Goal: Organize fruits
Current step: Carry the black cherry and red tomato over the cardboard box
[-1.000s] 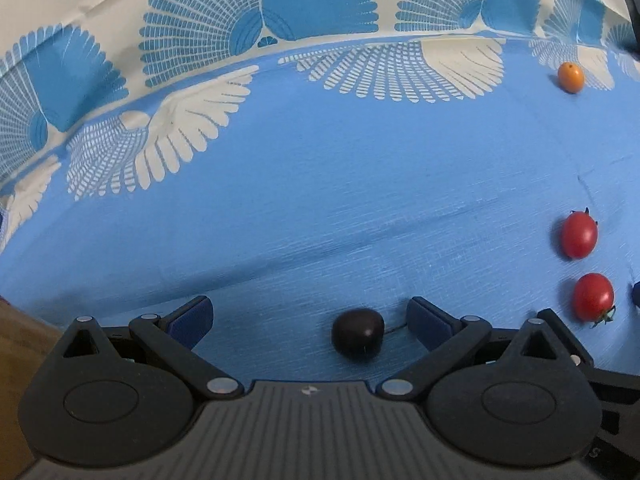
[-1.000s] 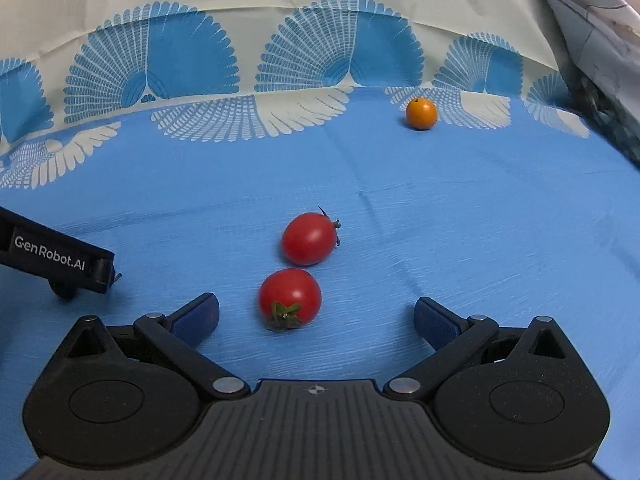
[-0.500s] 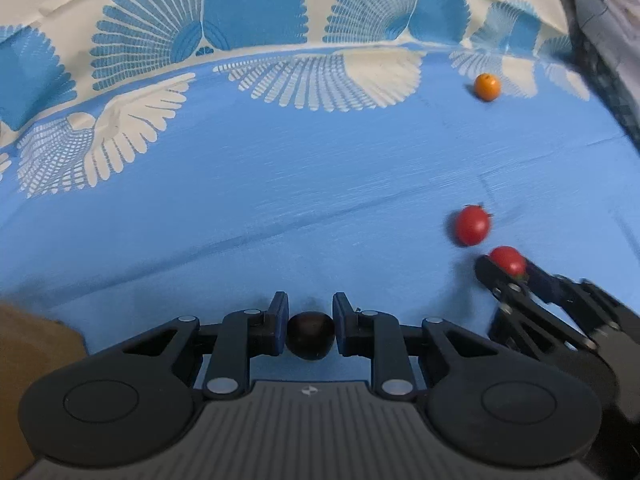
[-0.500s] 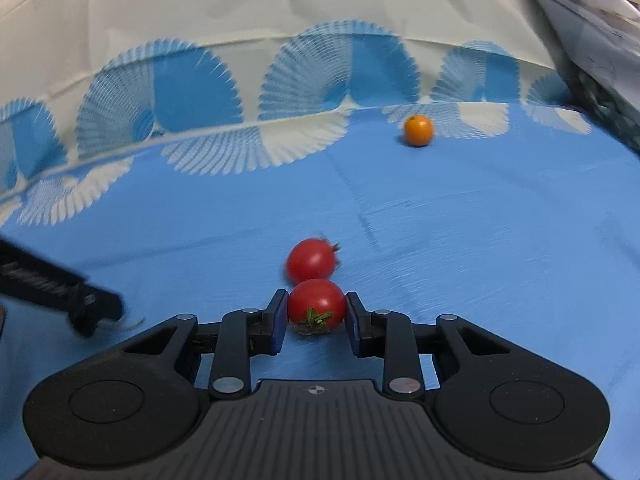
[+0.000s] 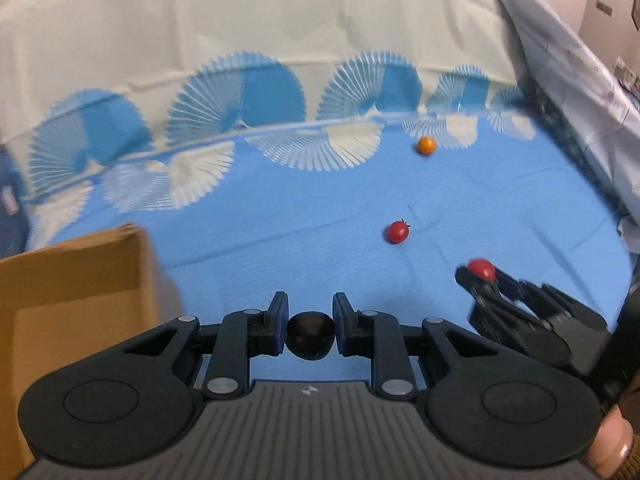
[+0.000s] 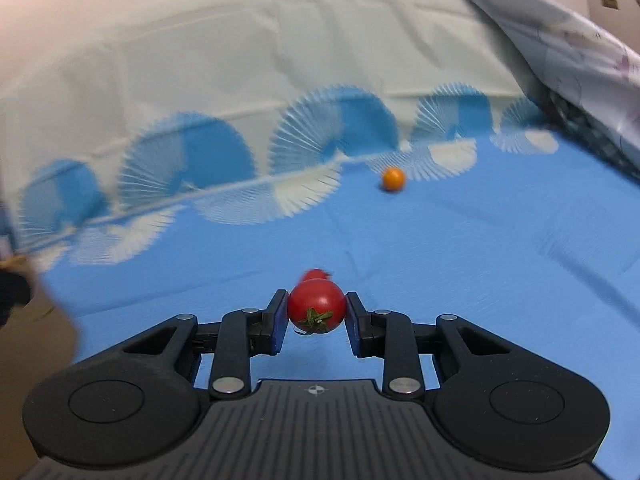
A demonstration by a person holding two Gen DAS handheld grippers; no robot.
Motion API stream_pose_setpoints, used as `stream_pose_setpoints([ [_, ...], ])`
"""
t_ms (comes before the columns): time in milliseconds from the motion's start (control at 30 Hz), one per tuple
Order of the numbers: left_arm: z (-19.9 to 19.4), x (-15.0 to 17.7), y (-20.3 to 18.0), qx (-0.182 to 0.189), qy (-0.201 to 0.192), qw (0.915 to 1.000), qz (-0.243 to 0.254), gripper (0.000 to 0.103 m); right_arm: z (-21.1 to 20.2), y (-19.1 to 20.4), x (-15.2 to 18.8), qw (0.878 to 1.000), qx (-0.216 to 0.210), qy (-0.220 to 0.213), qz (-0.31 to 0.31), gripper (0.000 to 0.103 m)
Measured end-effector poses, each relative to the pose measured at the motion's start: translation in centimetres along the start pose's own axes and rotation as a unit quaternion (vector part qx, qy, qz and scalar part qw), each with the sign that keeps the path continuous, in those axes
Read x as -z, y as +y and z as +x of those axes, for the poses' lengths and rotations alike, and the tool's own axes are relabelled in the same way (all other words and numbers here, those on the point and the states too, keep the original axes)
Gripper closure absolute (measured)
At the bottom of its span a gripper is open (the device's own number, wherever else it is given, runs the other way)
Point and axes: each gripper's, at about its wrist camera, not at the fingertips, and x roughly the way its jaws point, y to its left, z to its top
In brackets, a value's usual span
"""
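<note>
My left gripper (image 5: 310,312) is shut on a small dark, almost black fruit (image 5: 310,334) and holds it above the blue cloth. My right gripper (image 6: 317,310) is shut on a red cherry tomato (image 6: 317,309) with its green stem facing me; in the left wrist view it shows at the right (image 5: 482,276) with that tomato (image 5: 481,269). A second red cherry tomato (image 5: 397,232) lies on the cloth, mostly hidden behind the held one in the right wrist view (image 6: 314,274). A small orange fruit (image 5: 426,145) lies farther back (image 6: 393,179).
A brown cardboard box (image 5: 72,276) stands at the left, close to my left gripper; its blurred edge shows in the right wrist view (image 6: 36,320). The blue cloth with a white fan pattern (image 5: 280,208) covers the surface. A pale floral fabric (image 5: 560,80) rises along the right side.
Both grippers have lifted with their fruits and pulled back; the scene looks farther away. The cardboard box has come into view at the left. Earlier both grippers closed on their fruits.
</note>
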Motion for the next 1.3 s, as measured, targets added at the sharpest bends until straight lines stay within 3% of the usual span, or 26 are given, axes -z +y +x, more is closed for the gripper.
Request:
stream_pose_setpoints([
  [233, -11.7, 5.6, 2.0, -0.061, -0.026, 0.9968, -0.045, 0.077, -12.8, 3.8, 1.1, 0.994, -0.104, 0.01, -0.038, 0.072],
  [467, -20.1, 12.6, 4.9, -0.105, -0.031, 0.9894, -0.095, 0.077, -21.6, 9.1, 2.9, 0.975, -0.203, 0.035, -0.081, 0.072],
  [800, -26.3, 20.6, 8.5, -0.134, -0.019, 0.978, -0.159, 0.077, -28.4, 13.2, 4.2, 0.965, -0.222, -0.003, -0.138, 0.072],
  [1300, -28.0, 22.2, 9.9, -0.121, -0.039, 0.9746, -0.184, 0.077, -30.0, 14.7, 4.5, 0.964, -0.21, -0.011, -0.16, 0.072],
])
